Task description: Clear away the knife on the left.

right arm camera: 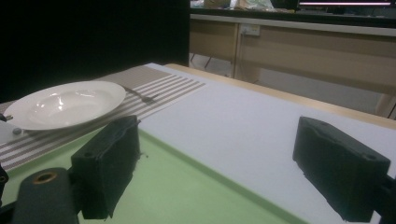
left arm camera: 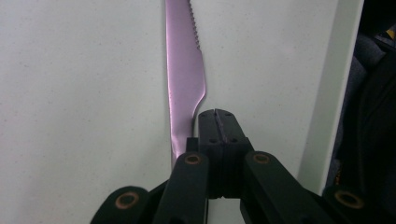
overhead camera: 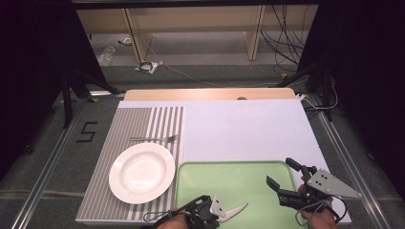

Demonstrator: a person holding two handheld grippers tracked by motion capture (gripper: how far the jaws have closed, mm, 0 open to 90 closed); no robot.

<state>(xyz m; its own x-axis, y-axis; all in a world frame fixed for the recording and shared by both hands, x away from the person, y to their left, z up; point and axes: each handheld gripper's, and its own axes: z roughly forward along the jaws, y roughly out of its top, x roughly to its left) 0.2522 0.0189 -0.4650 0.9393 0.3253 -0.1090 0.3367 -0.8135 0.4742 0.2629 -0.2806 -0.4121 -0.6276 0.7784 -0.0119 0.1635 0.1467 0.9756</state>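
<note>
Left gripper (overhead camera: 220,210), bottom centre of the high view, is clenched on the knife (overhead camera: 235,210) handle; the blade lies on the green tray (overhead camera: 229,183). Right gripper (overhead camera: 284,177), lower right, hangs released above the tray.

The left gripper (overhead camera: 216,210) sat low at the near edge, its jaws pressed together, a hand behind it. The right gripper (overhead camera: 285,177) hovered with its jaws standing wide apart, its grey plate pointing right.
</note>
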